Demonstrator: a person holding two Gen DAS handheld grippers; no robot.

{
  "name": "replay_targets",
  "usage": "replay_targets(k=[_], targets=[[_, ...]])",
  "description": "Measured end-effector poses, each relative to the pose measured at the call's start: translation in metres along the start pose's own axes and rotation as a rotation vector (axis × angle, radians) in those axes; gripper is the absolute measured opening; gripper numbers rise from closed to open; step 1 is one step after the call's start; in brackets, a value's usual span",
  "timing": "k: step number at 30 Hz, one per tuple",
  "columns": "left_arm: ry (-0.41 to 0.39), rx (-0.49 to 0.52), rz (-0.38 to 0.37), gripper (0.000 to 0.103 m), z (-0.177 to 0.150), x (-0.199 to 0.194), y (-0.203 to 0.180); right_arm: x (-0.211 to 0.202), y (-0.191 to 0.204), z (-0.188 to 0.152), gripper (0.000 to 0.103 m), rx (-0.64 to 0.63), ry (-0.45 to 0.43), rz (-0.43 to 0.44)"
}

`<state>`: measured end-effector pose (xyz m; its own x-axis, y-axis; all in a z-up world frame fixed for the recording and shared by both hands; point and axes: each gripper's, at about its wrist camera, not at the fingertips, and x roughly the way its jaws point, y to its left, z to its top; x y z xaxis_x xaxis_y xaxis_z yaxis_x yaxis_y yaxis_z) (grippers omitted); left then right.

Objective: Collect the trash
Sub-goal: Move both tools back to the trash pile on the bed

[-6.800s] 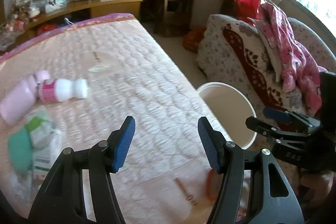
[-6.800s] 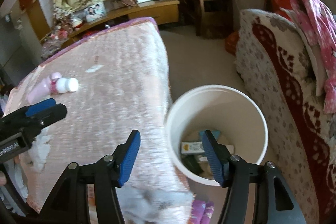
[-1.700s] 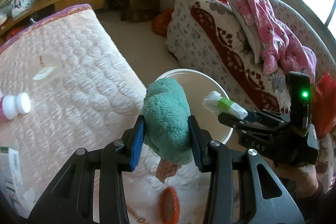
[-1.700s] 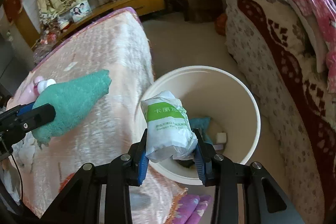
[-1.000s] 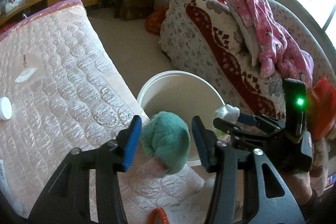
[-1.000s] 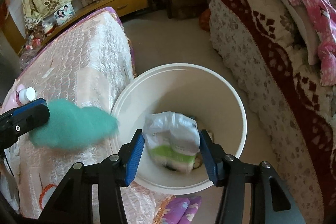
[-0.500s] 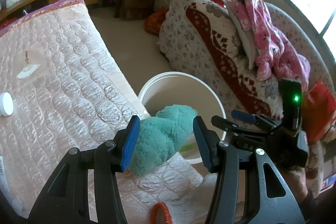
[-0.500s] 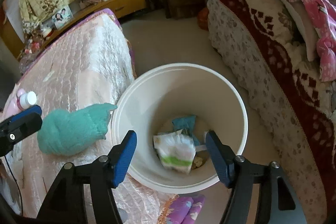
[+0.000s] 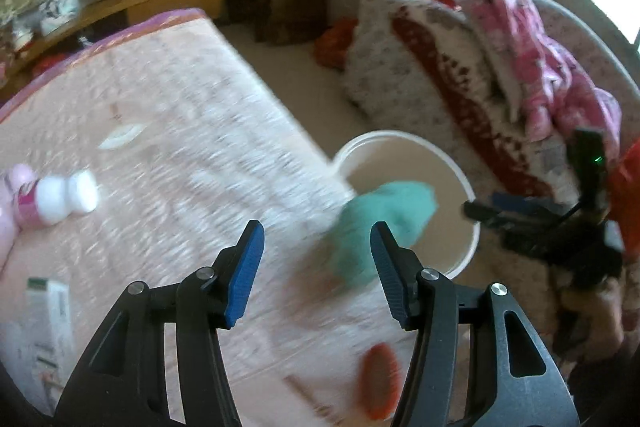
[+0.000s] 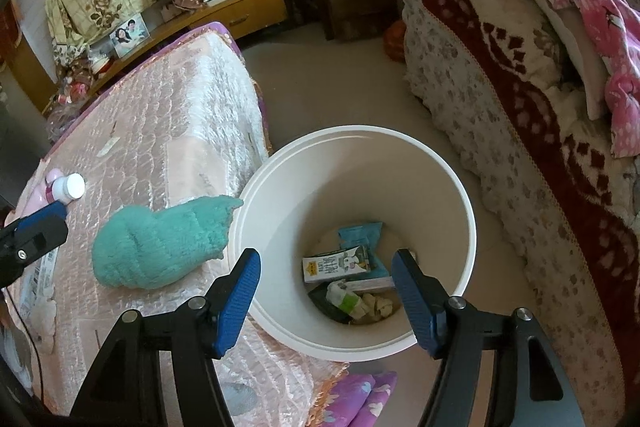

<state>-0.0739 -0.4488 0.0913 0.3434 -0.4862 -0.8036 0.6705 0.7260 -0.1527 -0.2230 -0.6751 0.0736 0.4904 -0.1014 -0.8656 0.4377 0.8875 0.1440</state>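
Observation:
A teal plush cloth [image 10: 160, 243] lies free on the pink mattress [image 10: 180, 131], its tip against the rim of the white bin [image 10: 360, 131]. In the blurred left wrist view the cloth [image 9: 384, 215] shows just beyond my left gripper [image 9: 316, 231], whose jaws are opening with nothing between them. My right gripper [image 10: 326, 259] hangs open over the bin with nothing between its fingers. A green and white packet [image 10: 344, 301], a milk carton [image 10: 336, 263] and a blue wrapper [image 10: 360, 233] lie at the bin's bottom.
A pink and white bottle [image 9: 56, 199] and a small box [image 9: 48, 307] lie on the mattress at left, an orange brush [image 9: 380, 379] near its front edge. A patterned sofa [image 10: 520, 107] with pink bedding stands right of the bin; bare floor lies between.
The left gripper let go of the teal cloth and drew back, leaving it on the mattress by the bin. The right gripper released the packet, which dropped into the bin.

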Motion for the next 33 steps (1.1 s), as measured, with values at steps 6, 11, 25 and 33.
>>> replay_targets(k=[6, 11, 25, 33], targets=[[0.124, 0.015, 0.04, 0.053, -0.016, 0.029, 0.0, -0.002, 0.001, 0.002, 0.066, 0.014, -0.004, 0.006], [0.097, 0.013, -0.103, 0.054, -0.008, 0.036, -0.03, -0.012, 0.002, 0.004, 0.066, 0.01, -0.026, -0.006], [0.015, 0.018, -0.043, 0.054, -0.015, -0.001, -0.021, -0.027, 0.022, -0.002, 0.066, -0.023, -0.028, 0.006], [-0.067, -0.009, 0.041, 0.054, -0.035, -0.045, 0.01, -0.05, 0.078, -0.01, 0.07, -0.1, -0.062, 0.062]])
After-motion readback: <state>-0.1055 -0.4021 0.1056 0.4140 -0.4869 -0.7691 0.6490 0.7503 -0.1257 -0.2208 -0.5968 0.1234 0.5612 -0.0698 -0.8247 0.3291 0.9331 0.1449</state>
